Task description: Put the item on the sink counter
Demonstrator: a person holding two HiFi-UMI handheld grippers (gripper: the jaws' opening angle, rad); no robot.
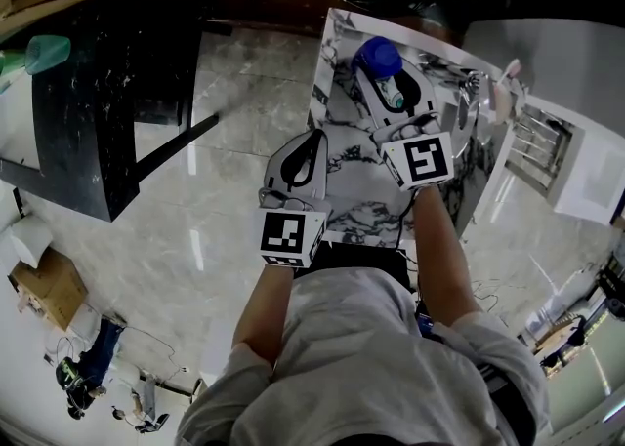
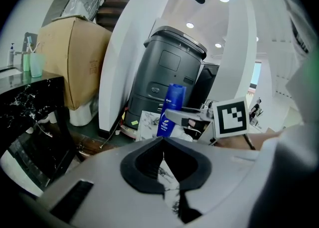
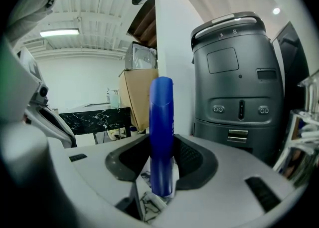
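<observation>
A tall blue bottle stands upright between the jaws of my right gripper, which is shut on its lower part. Its base is just over the white marbled counter. In the head view the blue bottle is above the far end of that counter, with the right gripper round it. My left gripper hangs over the counter's left edge, nearer to me. Its jaws meet with nothing between them. The left gripper view shows the bottle and the right gripper ahead.
A dark grey machine stands behind the counter beside a white column. A cardboard box lies left of it. A black marbled table with a green cup stands at left, and a metal rack at right.
</observation>
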